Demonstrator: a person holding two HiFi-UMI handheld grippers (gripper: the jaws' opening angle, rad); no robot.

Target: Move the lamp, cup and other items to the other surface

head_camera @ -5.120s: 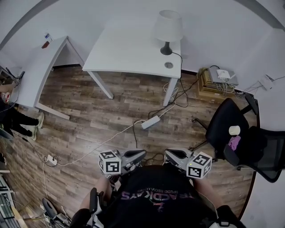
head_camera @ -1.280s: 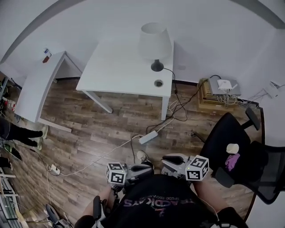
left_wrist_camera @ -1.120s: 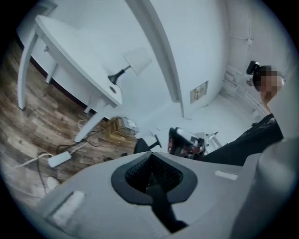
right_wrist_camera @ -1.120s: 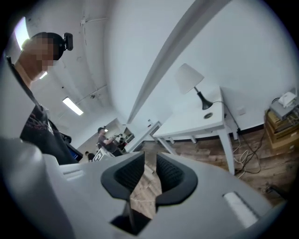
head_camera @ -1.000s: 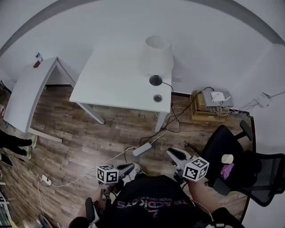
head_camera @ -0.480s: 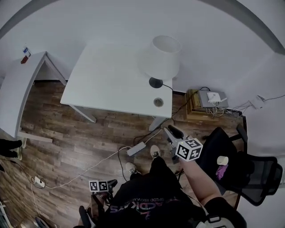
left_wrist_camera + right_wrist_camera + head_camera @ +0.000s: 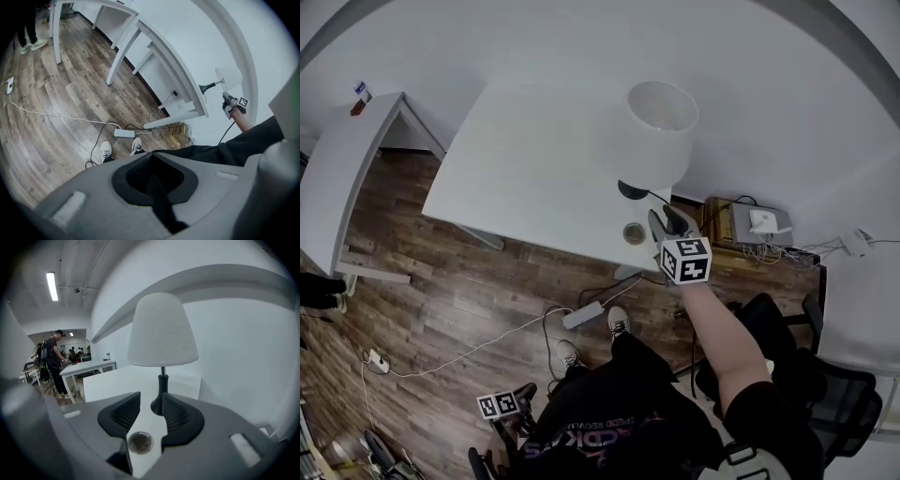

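Note:
A lamp with a white shade [image 7: 661, 131] and a dark base [image 7: 628, 190] stands at the right end of the white table [image 7: 525, 178]. Close to the table's near right corner sits a small cup [image 7: 634, 232]. My right gripper [image 7: 667, 221] reaches over that corner, just right of the cup. In the right gripper view its jaws have just been opening and stand open [image 7: 152, 411]. Nothing is gripped: the lamp base [image 7: 159, 399] shows beyond the gap and the cup [image 7: 140, 442] lies below it. My left gripper [image 7: 514, 403] hangs low beside the person's leg, shut [image 7: 154, 180], holding nothing.
A second white table [image 7: 337, 178] stands at the left. A power strip [image 7: 581, 315] and cables lie on the wood floor. Stacked boxes with a router [image 7: 750, 225] sit by the wall, and an office chair [image 7: 825, 394] is on the right. People stand far off [image 7: 54, 362].
My right gripper has swung from beside the body up to the table's near right corner by the cup. The left gripper has dropped lower at the left. The table appears nearer.

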